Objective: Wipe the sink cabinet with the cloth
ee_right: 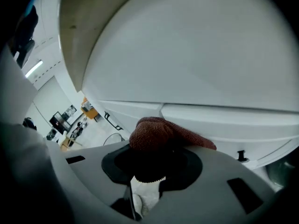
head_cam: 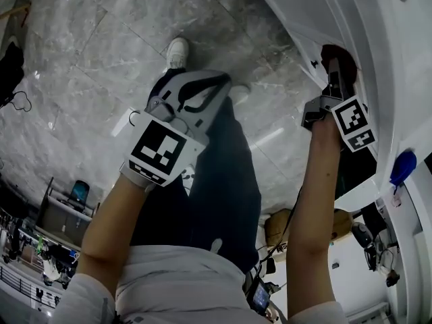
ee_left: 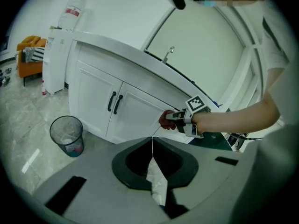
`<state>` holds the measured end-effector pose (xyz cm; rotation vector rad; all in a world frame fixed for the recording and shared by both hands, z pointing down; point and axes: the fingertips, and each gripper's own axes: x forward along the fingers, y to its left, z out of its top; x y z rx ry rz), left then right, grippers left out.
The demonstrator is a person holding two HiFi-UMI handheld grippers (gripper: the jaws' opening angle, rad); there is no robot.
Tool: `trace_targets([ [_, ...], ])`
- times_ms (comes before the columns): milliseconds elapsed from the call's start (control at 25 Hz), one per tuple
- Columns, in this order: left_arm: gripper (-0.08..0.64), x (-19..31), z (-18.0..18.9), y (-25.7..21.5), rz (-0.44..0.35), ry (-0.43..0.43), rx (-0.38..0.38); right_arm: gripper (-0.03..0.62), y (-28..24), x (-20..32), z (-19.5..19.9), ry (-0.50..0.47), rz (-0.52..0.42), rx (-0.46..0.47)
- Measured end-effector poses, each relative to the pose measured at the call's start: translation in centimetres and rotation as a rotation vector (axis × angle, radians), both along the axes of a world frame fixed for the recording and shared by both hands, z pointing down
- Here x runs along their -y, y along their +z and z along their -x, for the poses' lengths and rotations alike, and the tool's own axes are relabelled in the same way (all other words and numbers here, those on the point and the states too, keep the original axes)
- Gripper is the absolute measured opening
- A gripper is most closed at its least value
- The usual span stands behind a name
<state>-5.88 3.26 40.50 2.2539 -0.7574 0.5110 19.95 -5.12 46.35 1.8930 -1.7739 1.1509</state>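
Only 1 cloth (ee_right: 156,133), tight between right gripper (head_cam: 335,85) fingers; left gripper (ee_left: 152,143) fingers together, empty.

Light is cool, even and from overhead, no hard shadows. Head view: ceiling strips glare as white streaks on the glossy floor (head_cam: 101,52), and my arms (head_cam: 314,201) read dim against it. Both gripper views are fisheye, with black vignette in the corners and bowed straight edges on the sink cabinet (ee_left: 93,101). Left gripper view is sharp mid-frame and softer toward the rim. Right gripper view: the cabinet front is bright, flat and low in contrast. The cloth (ee_right: 154,132) is close, its weave in focus and its underside in shade.
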Motion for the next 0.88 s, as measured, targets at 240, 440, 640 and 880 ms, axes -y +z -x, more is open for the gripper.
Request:
trace_targets([
  [240, 0.012, 0.3, 0.6, 0.8, 0.013, -0.032, 0.006, 0.115, 3.5, 0.1, -0.4, -0.019, 0.050, -0.013],
  [440, 0.012, 0.0, 1.0, 1.4, 0.027, -0.081, 0.009, 0.115, 7.0, 0.2, -0.3, -0.039, 0.100, -0.024],
  [640, 0.012, -0.6, 1.0, 2.4, 0.043, -0.108, 0.022, 0.115, 10.7, 0.0, -0.5, -0.059, 0.143, -0.038],
  [880, 0.012, -0.8, 0.7, 3.1, 0.047, -0.116, 0.045, 0.115, 14.2, -0.1, -0.7, -0.073, 0.166, -0.058],
])
